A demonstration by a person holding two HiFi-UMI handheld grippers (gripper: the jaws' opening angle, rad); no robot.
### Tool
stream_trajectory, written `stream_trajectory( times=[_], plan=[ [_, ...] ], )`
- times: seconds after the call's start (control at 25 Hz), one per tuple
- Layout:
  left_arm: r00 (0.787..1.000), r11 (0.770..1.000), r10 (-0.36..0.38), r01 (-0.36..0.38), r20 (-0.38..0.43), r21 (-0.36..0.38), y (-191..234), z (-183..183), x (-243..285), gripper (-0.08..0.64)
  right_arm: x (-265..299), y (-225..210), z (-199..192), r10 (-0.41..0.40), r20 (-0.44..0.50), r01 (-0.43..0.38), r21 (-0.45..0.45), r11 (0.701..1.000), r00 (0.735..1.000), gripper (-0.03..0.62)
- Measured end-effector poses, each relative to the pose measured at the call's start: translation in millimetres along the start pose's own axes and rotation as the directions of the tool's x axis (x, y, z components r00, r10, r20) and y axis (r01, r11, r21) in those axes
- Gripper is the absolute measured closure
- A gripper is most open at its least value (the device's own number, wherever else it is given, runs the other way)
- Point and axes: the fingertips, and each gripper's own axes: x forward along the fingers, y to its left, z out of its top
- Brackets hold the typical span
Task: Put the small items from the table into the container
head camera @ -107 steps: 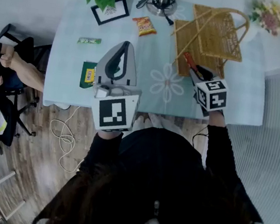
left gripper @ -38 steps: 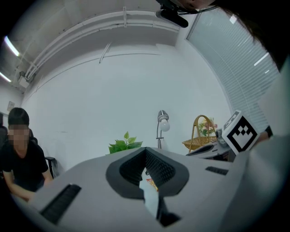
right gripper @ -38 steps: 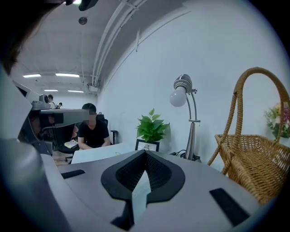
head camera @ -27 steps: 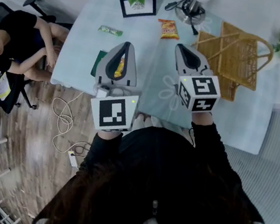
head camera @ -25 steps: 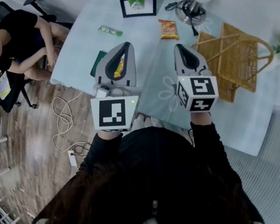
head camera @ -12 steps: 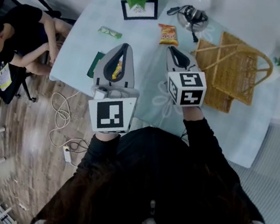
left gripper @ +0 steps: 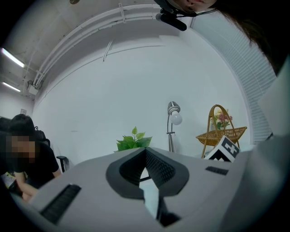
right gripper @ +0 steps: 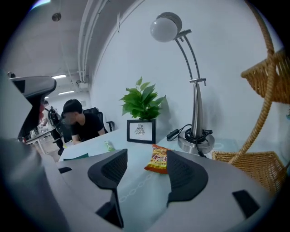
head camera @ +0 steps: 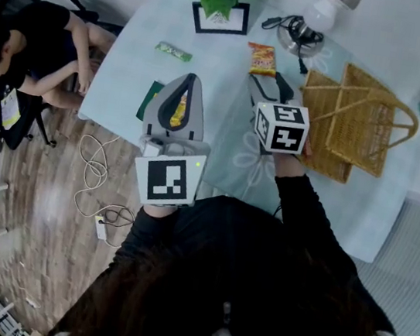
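Orange snack packet [head camera: 262, 59] flat on the table [head camera: 129, 73], just beyond the right gripper [head camera: 263, 84]: tilted down toward it, with jaws opening and nothing between. Wicker basket [head camera: 366, 120] off to the right. Left gripper [head camera: 190, 78] held level, jaws together, empty.

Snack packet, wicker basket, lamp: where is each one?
snack packet [right gripper: 158, 161], right gripper view, middle of the wrapper.
wicker basket [head camera: 363, 108], head view, bare woven panel.
lamp [right gripper: 166, 26], right gripper view, round head.
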Motion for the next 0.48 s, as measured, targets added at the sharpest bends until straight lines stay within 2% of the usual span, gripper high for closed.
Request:
stream_trajectory(
  times=[0.2, 0.48],
  plan=[
    [0.999, 0.999, -0.034, 0.034, -0.004, -0.007, 10, -1, 10, 0.558, 24, -14, -10, -0.059, -0.039, 0.06, 0.031, 0.998, 0.998, 0.278],
    [0.998, 0.998, -0.065, 0.065, -0.009, -0.01, 34, -6, 17, 0.558, 59, -39, -27, -0.161, -0.139, 0.169, 0.051, 0.984, 0.977, 0.27]
  ],
)
